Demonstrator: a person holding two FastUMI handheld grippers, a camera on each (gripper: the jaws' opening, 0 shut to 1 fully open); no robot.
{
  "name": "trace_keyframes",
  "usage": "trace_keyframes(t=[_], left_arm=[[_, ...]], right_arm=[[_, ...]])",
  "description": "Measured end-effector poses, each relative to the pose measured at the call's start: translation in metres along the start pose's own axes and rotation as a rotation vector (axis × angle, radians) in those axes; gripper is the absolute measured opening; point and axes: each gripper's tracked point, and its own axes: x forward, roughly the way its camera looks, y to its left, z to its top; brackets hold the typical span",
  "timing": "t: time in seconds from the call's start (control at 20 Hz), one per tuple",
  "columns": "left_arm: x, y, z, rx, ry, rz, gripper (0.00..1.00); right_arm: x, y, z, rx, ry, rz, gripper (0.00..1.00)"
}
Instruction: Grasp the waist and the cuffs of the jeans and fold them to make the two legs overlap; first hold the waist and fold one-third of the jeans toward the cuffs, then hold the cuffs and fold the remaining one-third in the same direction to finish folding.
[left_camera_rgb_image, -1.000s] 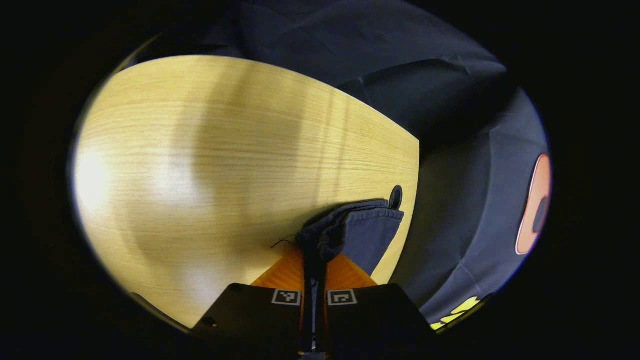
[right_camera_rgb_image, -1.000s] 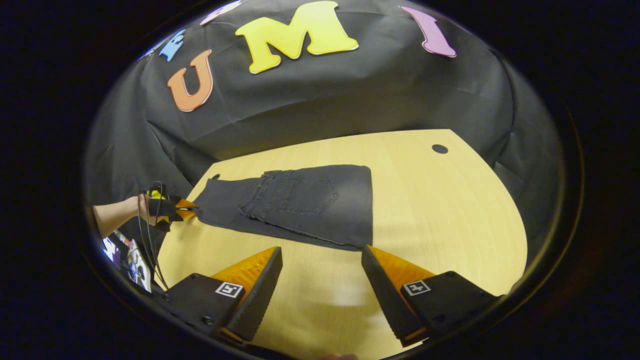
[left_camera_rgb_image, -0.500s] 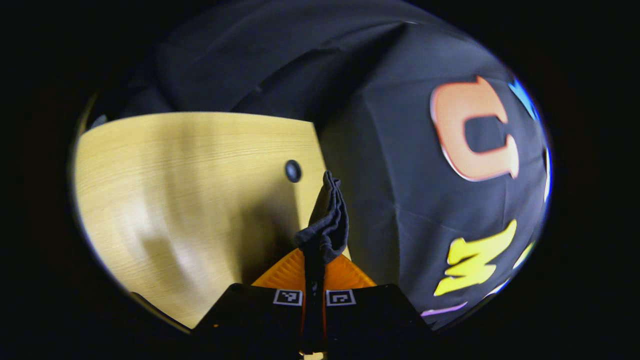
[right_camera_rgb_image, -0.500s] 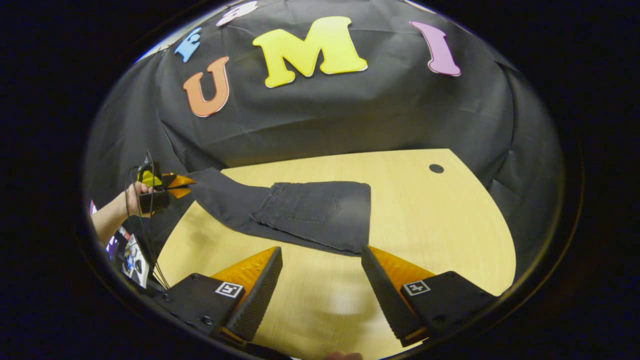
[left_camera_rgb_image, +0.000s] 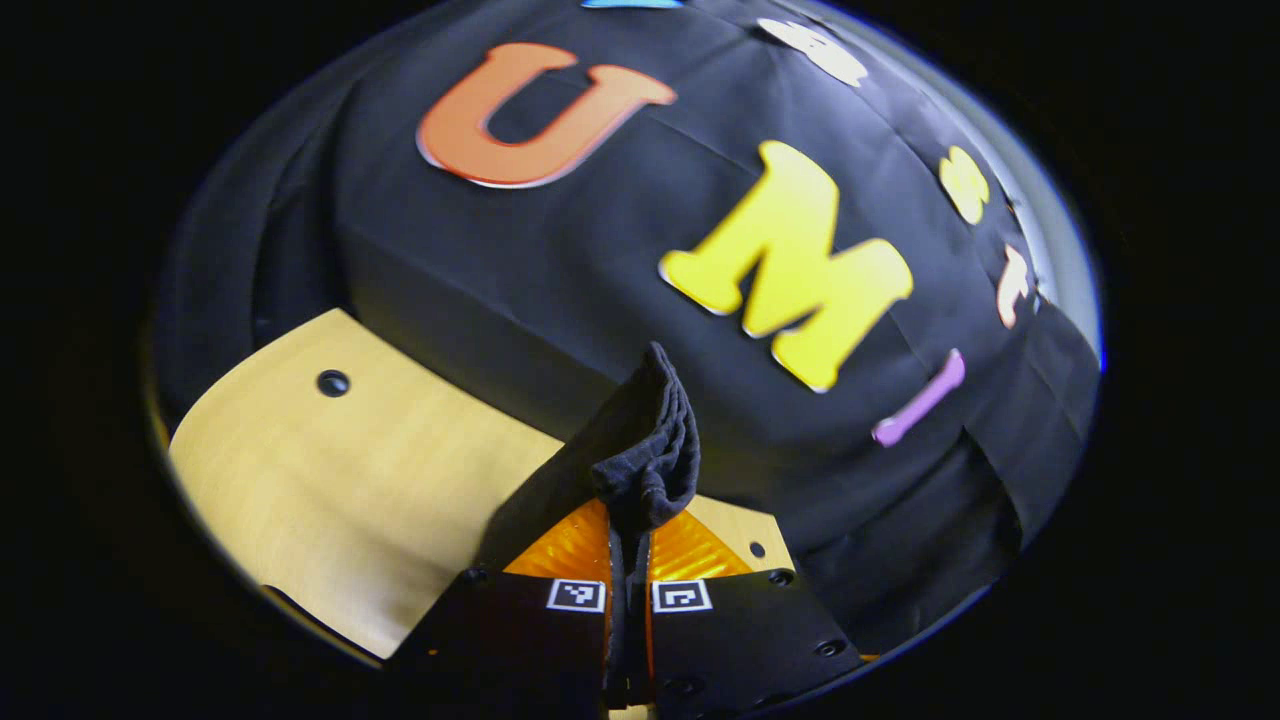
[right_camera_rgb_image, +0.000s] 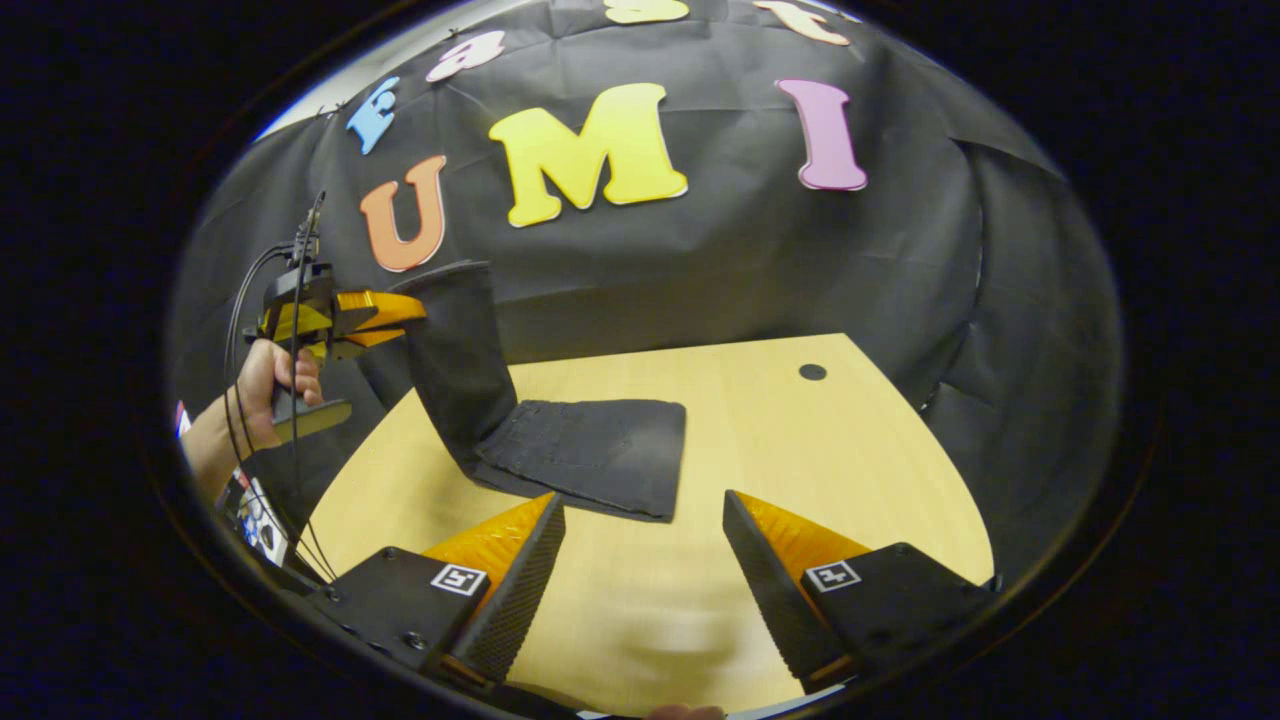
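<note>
Dark jeans (right_camera_rgb_image: 590, 455) lie folded on the wooden table (right_camera_rgb_image: 800, 450), waist part flat on the legs. Their cuff end (right_camera_rgb_image: 455, 340) rises steeply from the table's left side up to my left gripper (right_camera_rgb_image: 405, 315), which a hand (right_camera_rgb_image: 265, 375) holds in the air. In the left gripper view that gripper (left_camera_rgb_image: 628, 520) is shut on the bunched cuffs (left_camera_rgb_image: 650, 450), with the cloth sticking up between its fingers. My right gripper (right_camera_rgb_image: 645, 540) stands open low over the table's near side, just in front of the folded jeans, with nothing between its fingers.
The table (left_camera_rgb_image: 330, 470) has a small dark hole (right_camera_rgb_image: 812, 372) at its far right and another hole (left_camera_rgb_image: 332, 382) in the left gripper view. Black cloth wall (right_camera_rgb_image: 700, 250) stands close behind the table. Cables (right_camera_rgb_image: 250, 300) hang from the left gripper.
My left gripper has lifted the cuffs from table level high into the air, pulling the leg end upright. The right gripper stayed open and pulled back slightly.
</note>
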Motion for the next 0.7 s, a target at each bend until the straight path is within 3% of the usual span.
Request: trace_keyframes(t=[0.1, 0.25, 0.35, 0.5, 0.55, 0.7], left_arm=[[0.045, -0.005, -0.039, 0.035, 0.066, -0.037, 0.04], [0.104, -0.008, -0.086, 0.138, 0.134, -0.025, 0.04], [0.126, -0.002, -0.131, 0.234, 0.169, 0.021, 0.04], [0.162, 0.025, -0.161, 0.357, 0.189, 0.109, 0.04], [0.172, 0.035, -0.169, 0.355, 0.220, 0.130, 0.05], [0.183, 0.050, -0.166, 0.290, 0.268, 0.162, 0.24]], right_arm=[[-0.011, -0.022, -0.003, 0.019, -0.004, -0.038, 0.99], [-0.028, -0.057, -0.021, 0.025, 0.029, -0.099, 1.00], [-0.040, -0.078, -0.034, 0.022, 0.060, -0.137, 0.99], [-0.050, -0.100, -0.049, 0.030, 0.106, -0.168, 0.99], [-0.050, -0.104, -0.048, 0.028, 0.109, -0.168, 0.99], [-0.049, -0.107, -0.039, -0.008, 0.091, -0.140, 0.99]])
